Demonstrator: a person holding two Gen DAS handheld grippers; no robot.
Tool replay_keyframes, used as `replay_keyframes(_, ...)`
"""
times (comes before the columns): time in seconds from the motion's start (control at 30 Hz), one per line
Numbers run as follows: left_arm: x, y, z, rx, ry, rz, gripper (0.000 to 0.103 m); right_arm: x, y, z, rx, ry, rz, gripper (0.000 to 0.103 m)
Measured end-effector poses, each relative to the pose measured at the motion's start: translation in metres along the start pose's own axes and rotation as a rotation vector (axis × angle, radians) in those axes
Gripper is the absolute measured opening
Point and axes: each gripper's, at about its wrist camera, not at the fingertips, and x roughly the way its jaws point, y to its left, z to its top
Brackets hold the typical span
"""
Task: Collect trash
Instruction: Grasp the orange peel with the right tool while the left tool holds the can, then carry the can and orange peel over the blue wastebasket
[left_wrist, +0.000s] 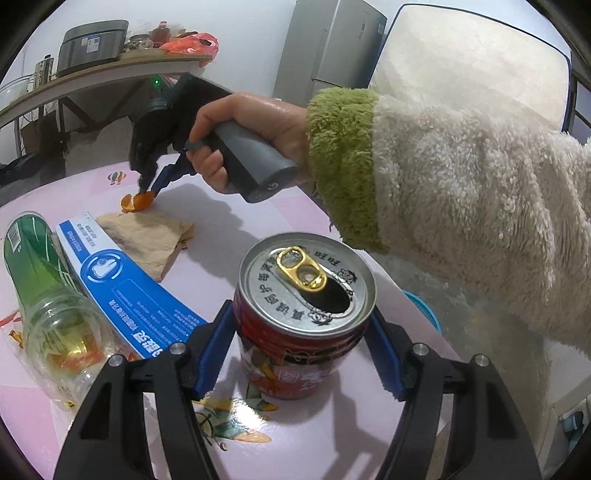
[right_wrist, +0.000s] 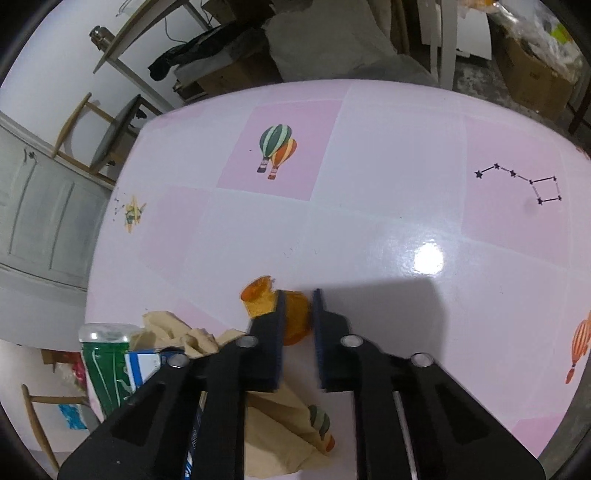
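Now, orange peel (right_wrist: 293, 317) between right hand-held gripper (right_wrist: 298, 306)

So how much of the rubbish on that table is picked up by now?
Nothing looks binned yet. In hand: the left gripper clamps the opened red can, and the right gripper pinches orange peel. Left on the pink table: green bottle, blue-and-white box, crumpled brown paper.

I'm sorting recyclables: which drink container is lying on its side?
The green-labelled plastic bottle, lying beside the blue box. The red can stands upright between the left gripper fingers.
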Motion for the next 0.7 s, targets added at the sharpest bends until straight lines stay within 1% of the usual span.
replay_keyframes(0.17,0.003,0.002,0.001,-0.002,-0.013,0.007,0.066,-0.011,0.000,-0.005,0.003,-0.023,-0.007,0.002)
replay_keyframes(0.4,0.002,0.000,0.004,-0.001,-0.028,0.015,0.066,-0.040,-0.002,-0.020,-0.007,-0.077,-0.041,0.002)
replay_keyframes(0.57,-0.005,-0.003,0.003,0.008,-0.048,0.026,0.066,-0.074,-0.014,-0.037,0.018,-0.140,-0.051,0.002)
replay_keyframes(0.7,-0.014,-0.008,0.003,0.013,-0.071,0.034,0.066,-0.114,-0.032,-0.062,0.063,-0.210,-0.040,0.002)
